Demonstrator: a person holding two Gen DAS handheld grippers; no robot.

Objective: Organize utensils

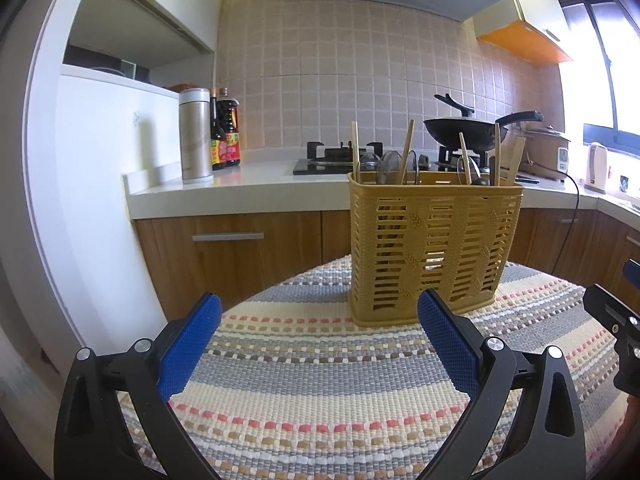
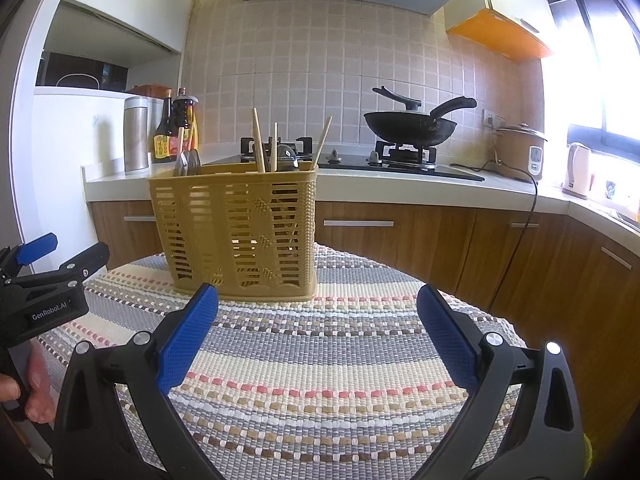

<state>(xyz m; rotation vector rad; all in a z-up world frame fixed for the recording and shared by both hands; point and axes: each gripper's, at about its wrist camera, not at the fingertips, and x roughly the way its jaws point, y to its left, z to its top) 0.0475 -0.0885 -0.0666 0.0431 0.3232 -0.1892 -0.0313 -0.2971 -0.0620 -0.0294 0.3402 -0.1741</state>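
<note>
Ahead, utensil basket (image 1: 434, 244) beyond both empty, spread tongs (image 1: 318, 340).

Striped woven cloth (image 1: 320, 380) over the table — yellow slatted utensil basket (image 1: 434, 248) upright on it

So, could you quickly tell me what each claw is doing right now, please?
Left claw: open, holding nothing, above the striped woven mat.
Right claw: open, holding nothing, facing the yellow slatted plastic utensil basket.
</note>
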